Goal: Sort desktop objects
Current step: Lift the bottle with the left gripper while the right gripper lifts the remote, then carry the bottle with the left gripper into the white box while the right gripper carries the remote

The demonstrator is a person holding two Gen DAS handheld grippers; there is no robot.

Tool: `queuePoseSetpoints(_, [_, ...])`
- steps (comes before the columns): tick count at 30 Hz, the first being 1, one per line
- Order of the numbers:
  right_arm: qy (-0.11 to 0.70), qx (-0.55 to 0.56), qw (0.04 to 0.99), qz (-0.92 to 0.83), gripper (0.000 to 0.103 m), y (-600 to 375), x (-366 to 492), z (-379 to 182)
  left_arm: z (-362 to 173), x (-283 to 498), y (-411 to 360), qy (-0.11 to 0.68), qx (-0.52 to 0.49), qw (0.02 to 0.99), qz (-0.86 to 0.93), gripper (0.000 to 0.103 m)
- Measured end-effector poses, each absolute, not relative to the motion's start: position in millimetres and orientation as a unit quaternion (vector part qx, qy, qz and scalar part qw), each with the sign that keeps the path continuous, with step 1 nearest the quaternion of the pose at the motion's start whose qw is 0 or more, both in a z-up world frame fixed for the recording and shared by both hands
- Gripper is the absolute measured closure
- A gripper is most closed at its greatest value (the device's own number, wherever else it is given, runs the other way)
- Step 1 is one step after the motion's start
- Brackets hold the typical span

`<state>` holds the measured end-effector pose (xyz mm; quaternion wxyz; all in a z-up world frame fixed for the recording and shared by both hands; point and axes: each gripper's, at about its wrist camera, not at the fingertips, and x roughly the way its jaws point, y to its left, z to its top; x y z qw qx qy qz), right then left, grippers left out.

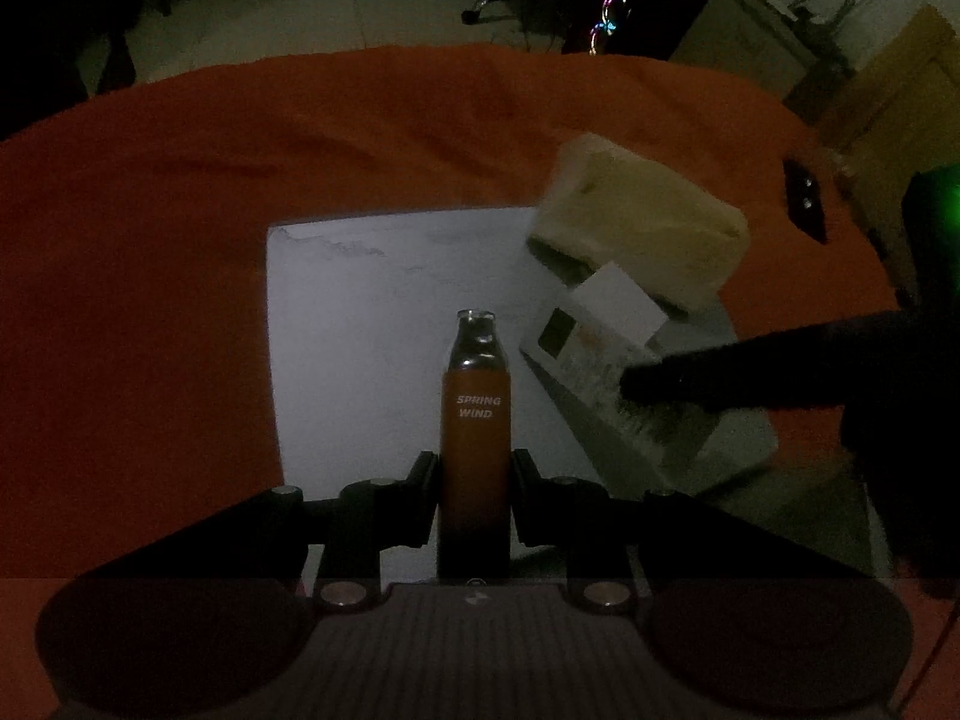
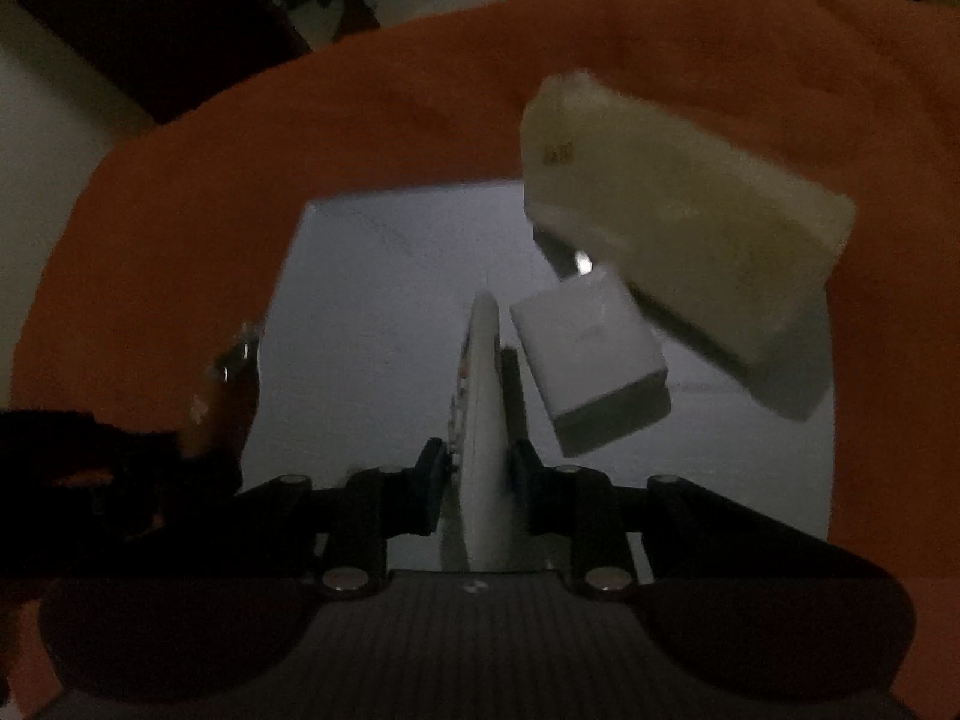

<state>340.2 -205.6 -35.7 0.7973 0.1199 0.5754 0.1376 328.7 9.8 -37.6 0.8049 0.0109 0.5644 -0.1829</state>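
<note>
Both hand-held grippers hold an object above the white sheet on the orange-covered table.

In the left wrist view, the left hand-held gripper [image 1: 474, 468] is clamped on an orange bottle [image 1: 475, 420] printed "SPRING WIND", which stands at lower centre of the frame with its silver neck pointing up-frame over the white sheet [image 1: 360, 324]. The right hand-held gripper [image 2: 478, 468] pinches a thin white remote-like slab [image 2: 483, 414] edge-on at the centre of the right wrist view; its keypad face shows right of centre in the left wrist view. A small white box [image 2: 591, 372] lies just right of the slab, and a pale yellow block [image 2: 684, 228] sits at upper right, partly on the orange cloth [image 2: 300, 138].
</note>
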Motion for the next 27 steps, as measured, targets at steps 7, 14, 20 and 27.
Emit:
queuePoseSetpoints(7, [0.563,0.137,0.803,0.140,0.078,-228.9,333.6,-13.7,-3.3,319.4,23.8,0.528,-0.023,0.828,-0.186,0.082])
queuePoseSetpoints(14, [0.555,0.156,0.806,0.136,0.079,-235.7,335.5,-9.8,17.3,309.5,25.2,0.527,-0.029,0.826,-0.197,0.082])
queuePoseSetpoints(20, [0.539,0.168,0.810,0.159,0.079,-244.2,316.6,18.7,14.9,275.0,23.8,0.542,-0.033,0.811,-0.217,0.082])
queuePoseSetpoints(27, [0.522,0.147,0.814,0.207,0.079,-234.0,272.9,57.6,-0.3,240.6,22.9,0.567,-0.025,0.789,-0.236,0.082])
